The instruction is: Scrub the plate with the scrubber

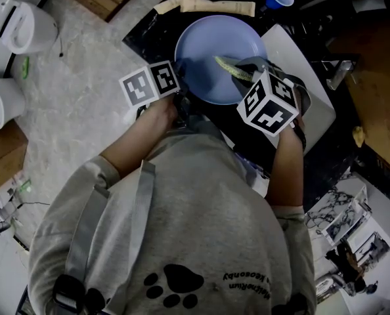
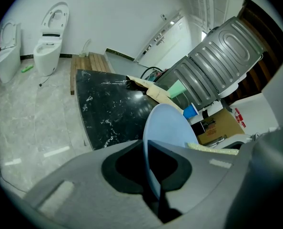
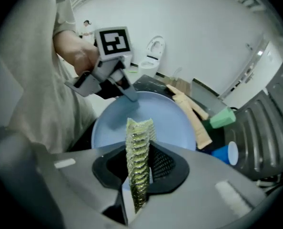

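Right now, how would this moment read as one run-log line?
left hand-held gripper: shut on plate rim | right hand-held gripper: shut on scrubber | scrubber: over plate face, contact unclear

Pale blue plate (image 1: pixel 208 44); yellow-green mesh scrubber (image 1: pixel 229 65) over it.

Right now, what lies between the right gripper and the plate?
The scrubber, a yellow-green mesh strip clamped in the right gripper, sticks out over the blue plate. The right gripper view shows this most clearly.

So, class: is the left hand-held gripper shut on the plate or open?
Shut on the plate; the left hand-held gripper pinches its rim.
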Tool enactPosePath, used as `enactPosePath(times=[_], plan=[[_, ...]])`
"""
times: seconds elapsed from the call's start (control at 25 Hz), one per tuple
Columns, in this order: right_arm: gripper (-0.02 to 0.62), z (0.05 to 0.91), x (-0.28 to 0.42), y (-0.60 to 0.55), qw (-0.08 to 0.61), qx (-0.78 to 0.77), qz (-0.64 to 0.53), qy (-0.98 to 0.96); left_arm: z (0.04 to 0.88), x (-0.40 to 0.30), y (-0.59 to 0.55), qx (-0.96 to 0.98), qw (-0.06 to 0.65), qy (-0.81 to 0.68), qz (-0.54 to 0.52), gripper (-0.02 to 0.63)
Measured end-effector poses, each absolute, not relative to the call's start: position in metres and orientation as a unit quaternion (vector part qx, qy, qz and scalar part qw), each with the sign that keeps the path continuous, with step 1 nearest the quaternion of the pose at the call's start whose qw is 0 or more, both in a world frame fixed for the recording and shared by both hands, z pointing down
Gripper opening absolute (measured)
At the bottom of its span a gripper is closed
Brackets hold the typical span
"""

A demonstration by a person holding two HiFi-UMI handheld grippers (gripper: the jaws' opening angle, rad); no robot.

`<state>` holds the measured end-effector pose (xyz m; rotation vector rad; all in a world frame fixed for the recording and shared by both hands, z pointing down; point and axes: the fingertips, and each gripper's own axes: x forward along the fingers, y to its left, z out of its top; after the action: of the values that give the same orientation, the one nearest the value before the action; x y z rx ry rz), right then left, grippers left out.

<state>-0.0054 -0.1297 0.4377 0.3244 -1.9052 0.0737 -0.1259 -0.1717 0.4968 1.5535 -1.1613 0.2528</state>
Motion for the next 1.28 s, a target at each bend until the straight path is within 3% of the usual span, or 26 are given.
enactPosePath(times=[0.32,0.64,0.92,1.28], plan=[[0.071,0.436,0.019,-0.200,0.612,0.262,-0.158,-0.729,0.496,-0.125,-0.172,0.657,0.560,-0.492,0.111,0.023],[0.069,0.463,0.021,-0.217,0.636,0.229,-0.214,-0.705,0.495,-0.125,-0.172,0.655,0.566,-0.488,0.111,0.023],[0.071,0.510,0.042,-0.197,0.694,0.180,-0.149,-0.681,0.496,-0.125,-0.174,0.654,0.567,-0.490,0.107,0.023],[0.071,0.510,0.038,-0.145,0.692,0.135,0.012,-0.709,0.496,-0.127,-0.175,0.649,0.567,-0.497,0.102,0.023]])
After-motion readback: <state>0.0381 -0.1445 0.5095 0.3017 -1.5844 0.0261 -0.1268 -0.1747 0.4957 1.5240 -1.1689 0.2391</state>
